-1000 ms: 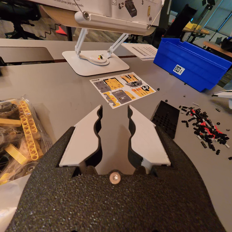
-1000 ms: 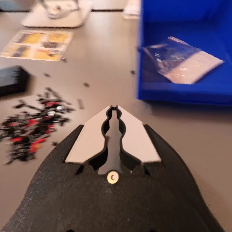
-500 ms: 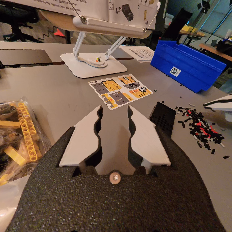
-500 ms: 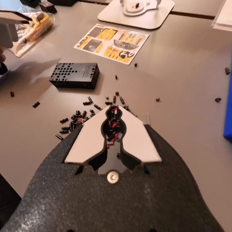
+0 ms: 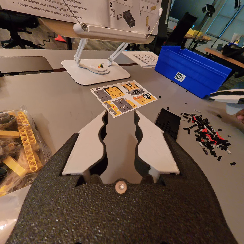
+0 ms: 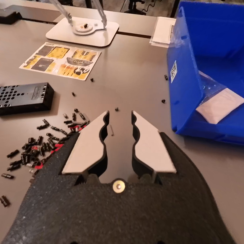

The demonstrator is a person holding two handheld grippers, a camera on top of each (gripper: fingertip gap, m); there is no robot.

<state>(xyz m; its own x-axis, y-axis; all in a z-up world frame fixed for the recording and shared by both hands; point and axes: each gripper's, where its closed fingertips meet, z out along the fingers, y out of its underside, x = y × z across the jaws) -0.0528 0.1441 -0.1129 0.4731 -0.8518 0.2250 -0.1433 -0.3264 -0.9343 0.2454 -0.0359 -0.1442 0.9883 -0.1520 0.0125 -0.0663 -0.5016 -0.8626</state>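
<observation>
Right gripper (image 6: 120,112) spread, empty, over table (image 6: 132,66); pin pile (image 6: 43,145) at nine o'clock. Left gripper (image 5: 120,112) likewise apart, empty.

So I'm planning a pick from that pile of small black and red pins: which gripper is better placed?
Probably the right gripper: open, with the pin pile just beside its fingers. The left gripper hovers farther off, facing the sticker sheet.
</observation>
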